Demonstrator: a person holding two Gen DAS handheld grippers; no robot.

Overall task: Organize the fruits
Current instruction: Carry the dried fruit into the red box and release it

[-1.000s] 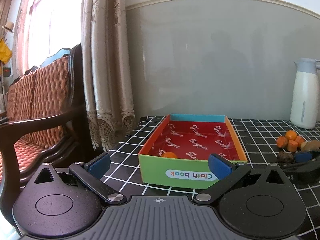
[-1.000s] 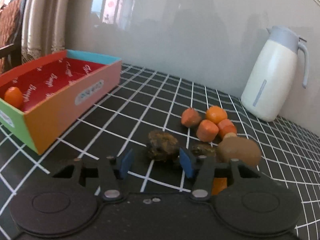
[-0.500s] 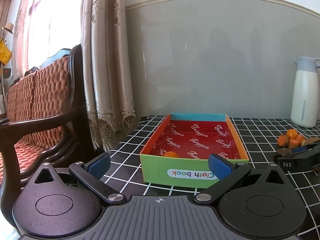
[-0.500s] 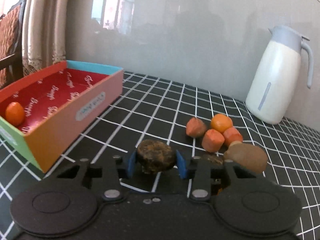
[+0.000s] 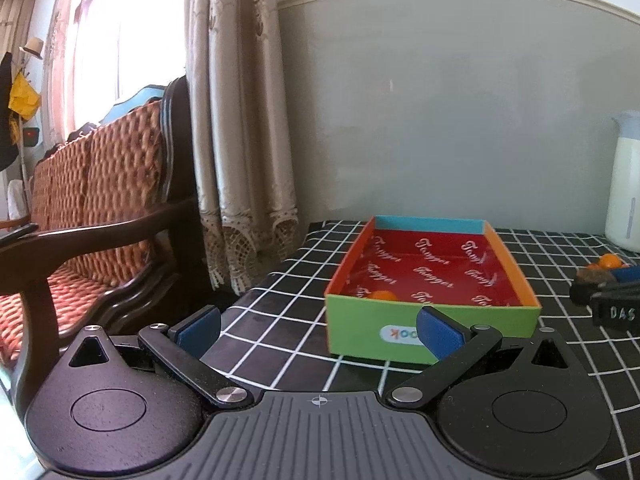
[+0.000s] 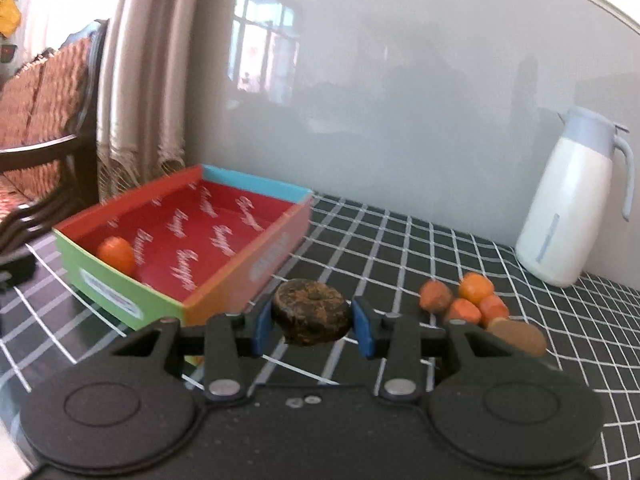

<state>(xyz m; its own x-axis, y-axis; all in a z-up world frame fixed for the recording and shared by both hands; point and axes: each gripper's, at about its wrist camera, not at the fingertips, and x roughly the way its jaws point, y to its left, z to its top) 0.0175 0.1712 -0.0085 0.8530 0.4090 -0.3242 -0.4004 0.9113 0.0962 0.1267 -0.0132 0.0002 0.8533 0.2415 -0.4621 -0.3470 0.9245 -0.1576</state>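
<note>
My right gripper (image 6: 312, 322) is shut on a dark brown wrinkled fruit (image 6: 311, 316), held off the checked cloth just right of the colourful box (image 6: 224, 292). The box has a red printed floor and one small orange fruit (image 6: 117, 254) near its green end. To the right lie several small orange fruits (image 6: 464, 300) and a brown kiwi (image 6: 518, 336) on the cloth. In the left wrist view the same box (image 5: 430, 330) stands ahead with the orange fruit (image 5: 382, 295) inside; my left gripper (image 5: 318, 330) is open and holds nothing. The right gripper (image 5: 608, 292) shows at that view's right edge.
A white and pale blue jug (image 6: 572, 208) stands at the back right by the grey wall. A wooden chair with woven orange cushions (image 5: 100, 216) and a curtain (image 5: 240, 128) are left of the table. The black cloth with white grid (image 6: 400, 240) covers the tabletop.
The right gripper closed on the dark brown fruit, lifted it off the cloth and moved left toward the box. The left gripper stayed about where it was, open.
</note>
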